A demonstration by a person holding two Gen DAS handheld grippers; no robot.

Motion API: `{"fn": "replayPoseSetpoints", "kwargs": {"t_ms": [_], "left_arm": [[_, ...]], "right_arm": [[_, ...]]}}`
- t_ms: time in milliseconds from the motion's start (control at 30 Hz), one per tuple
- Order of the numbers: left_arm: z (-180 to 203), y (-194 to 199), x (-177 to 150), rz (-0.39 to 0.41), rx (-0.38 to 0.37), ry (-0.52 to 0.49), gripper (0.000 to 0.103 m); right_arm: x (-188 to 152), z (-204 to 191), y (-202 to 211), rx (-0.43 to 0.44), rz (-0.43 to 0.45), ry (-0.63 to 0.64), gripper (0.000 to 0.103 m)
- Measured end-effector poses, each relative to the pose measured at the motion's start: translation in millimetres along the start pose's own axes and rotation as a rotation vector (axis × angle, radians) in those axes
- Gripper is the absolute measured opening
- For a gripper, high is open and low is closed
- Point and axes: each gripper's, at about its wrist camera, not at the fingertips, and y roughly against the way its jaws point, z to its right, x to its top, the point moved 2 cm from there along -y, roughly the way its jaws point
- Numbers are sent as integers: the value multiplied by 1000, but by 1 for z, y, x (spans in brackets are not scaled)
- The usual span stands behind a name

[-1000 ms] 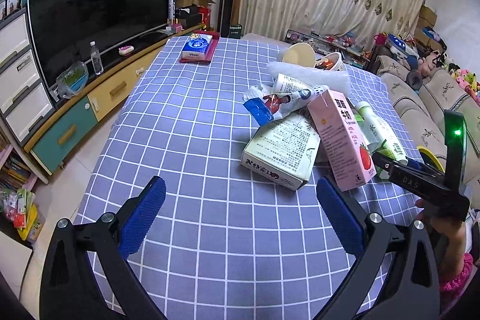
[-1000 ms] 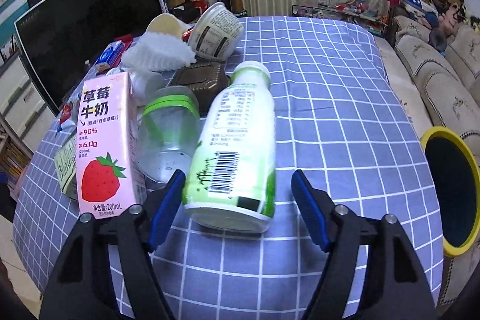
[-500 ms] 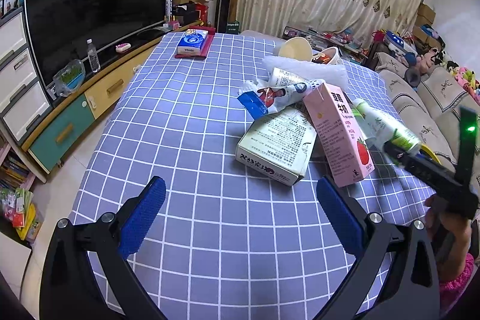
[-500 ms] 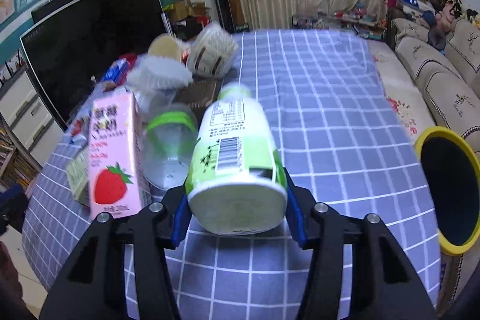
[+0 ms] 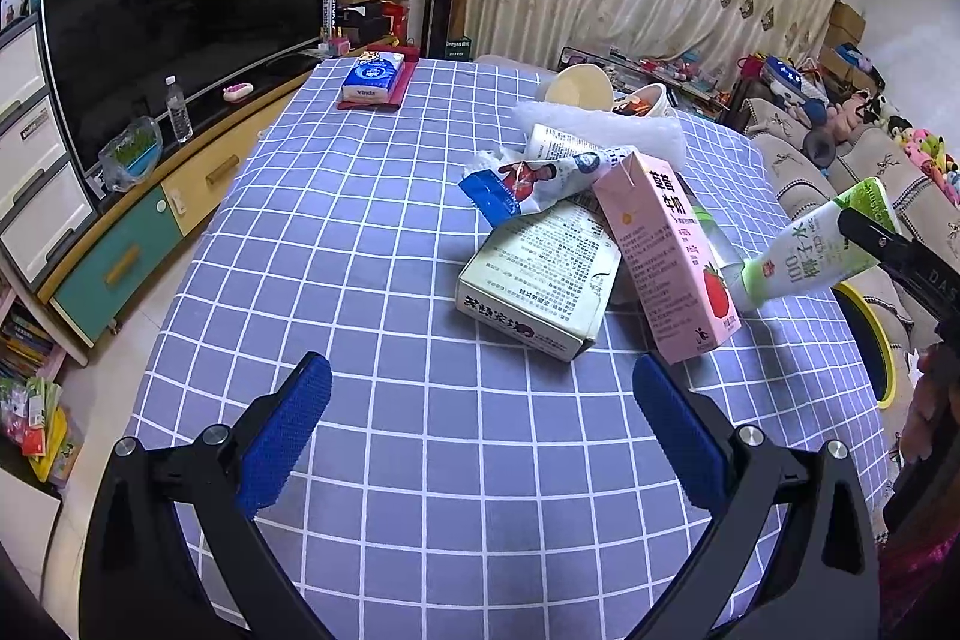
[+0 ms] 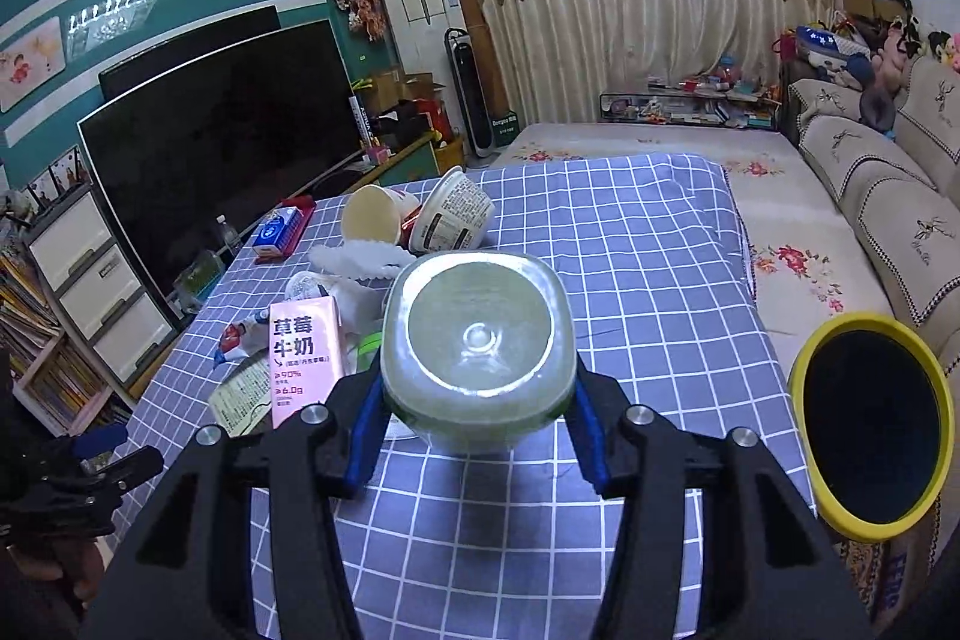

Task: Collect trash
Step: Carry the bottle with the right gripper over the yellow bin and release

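Note:
My right gripper (image 6: 477, 430) is shut on the green and white bottle (image 6: 477, 340), whose base faces the camera, lifted off the table. The left wrist view shows that bottle (image 5: 810, 250) tilted in the air at the right. Trash lies piled on the checked tablecloth (image 5: 360, 232): a pink strawberry milk carton (image 5: 666, 256), a white box (image 5: 540, 280), a blue and white wrapper (image 5: 522, 181), white foam (image 5: 600, 127) and paper cups (image 5: 579, 85). My left gripper (image 5: 480, 430) hangs open over bare cloth in front of the pile.
A yellow-rimmed bin (image 6: 876, 424) stands off the table's right edge, beside a sofa (image 6: 888, 196). A tissue pack (image 5: 372, 76) lies at the table's far end. A television (image 5: 180, 22) and a cabinet (image 5: 126, 226) line the left side.
The right gripper closed on the bottle and lifted it off the table, tilting its base toward the camera. The left gripper kept still.

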Motion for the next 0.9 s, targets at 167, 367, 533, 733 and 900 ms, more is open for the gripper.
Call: {"fn": "replayPoseSetpoints", "kwargs": {"t_ms": [167,367,533,733,900], "left_arm": [[1,1,-2,-7,-5,-2,99],[6,-3,-2,-17,-9,-15,99],[8,-4,-3,-18,-11,-22,99],[14,-3,1,-10,-21,-41,99],[27,-5,4,-6,-37,-61,99]], "right_arm": [[3,1,6,10,5,-5,49],[7,3,14,9,20,2,49],[9,6,16,25,6,-4,49],[24,33,47,-18,81,-29,49],[40,102,89,-228,180,-88,49]]}}
